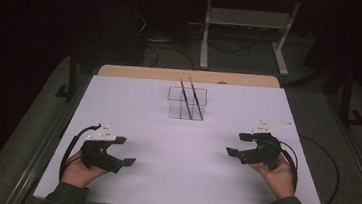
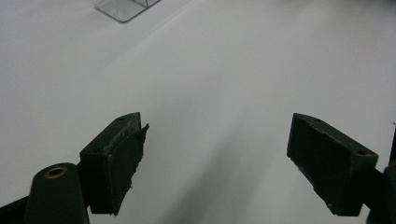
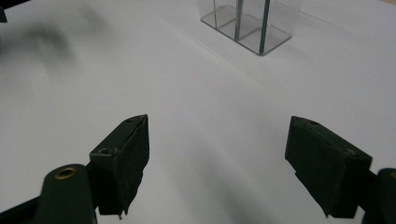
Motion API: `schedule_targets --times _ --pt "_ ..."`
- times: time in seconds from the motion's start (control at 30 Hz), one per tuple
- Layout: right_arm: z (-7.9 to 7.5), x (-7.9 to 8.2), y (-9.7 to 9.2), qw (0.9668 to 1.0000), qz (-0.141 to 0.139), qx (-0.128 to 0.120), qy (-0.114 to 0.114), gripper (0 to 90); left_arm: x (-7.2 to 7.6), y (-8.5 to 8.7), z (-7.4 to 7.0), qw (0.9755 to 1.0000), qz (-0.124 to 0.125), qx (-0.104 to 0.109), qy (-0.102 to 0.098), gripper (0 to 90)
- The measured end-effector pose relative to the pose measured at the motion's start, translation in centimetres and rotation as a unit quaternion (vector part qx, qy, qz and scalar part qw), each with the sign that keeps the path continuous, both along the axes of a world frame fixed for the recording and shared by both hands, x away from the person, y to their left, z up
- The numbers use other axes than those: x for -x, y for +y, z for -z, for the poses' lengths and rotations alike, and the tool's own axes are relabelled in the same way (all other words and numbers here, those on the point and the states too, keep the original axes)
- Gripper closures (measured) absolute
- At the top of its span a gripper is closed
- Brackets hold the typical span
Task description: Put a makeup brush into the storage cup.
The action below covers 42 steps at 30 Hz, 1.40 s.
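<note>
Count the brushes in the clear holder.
2. Both stand tilted in the clear holder at the table's far middle: the left brush and the right brush, side by side. None lie elsewhere on the table.

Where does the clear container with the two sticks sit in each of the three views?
High view: the clear container stands at the table's far centre, two sticks leaning in it.
Left gripper view: a corner of its base at the top edge, left of centre.
Right gripper view: upper right of centre, sticks upright inside.
Shared landmark: the white table surface.
</note>
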State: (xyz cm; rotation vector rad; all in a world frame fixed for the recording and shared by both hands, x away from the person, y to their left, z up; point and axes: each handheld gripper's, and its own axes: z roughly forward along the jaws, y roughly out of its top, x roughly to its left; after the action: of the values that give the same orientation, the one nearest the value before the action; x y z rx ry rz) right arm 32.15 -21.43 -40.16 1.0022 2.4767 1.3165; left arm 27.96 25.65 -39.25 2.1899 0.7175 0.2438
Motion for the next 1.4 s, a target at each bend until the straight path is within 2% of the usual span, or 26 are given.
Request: schedule_targets --times 0.67,1.03,1.4 --pt "1.1 1.5 -0.9 0.9999 0.009 -0.008 0.012 19.6 0.0 0.0 0.2 1.0000 0.005 -0.004 0.004 18.1" --pt "1.5 2.0 -1.4 0.9998 0.010 -0.015 0.011 19.5 0.1 -0.2 0.5 0.9999 0.005 -0.004 0.009 18.3" --pt "1.8 2.6 -1.7 0.9997 0.010 -0.022 0.007 18.8 0.0 -0.4 0.8 0.9998 0.014 -0.012 0.009 18.3"
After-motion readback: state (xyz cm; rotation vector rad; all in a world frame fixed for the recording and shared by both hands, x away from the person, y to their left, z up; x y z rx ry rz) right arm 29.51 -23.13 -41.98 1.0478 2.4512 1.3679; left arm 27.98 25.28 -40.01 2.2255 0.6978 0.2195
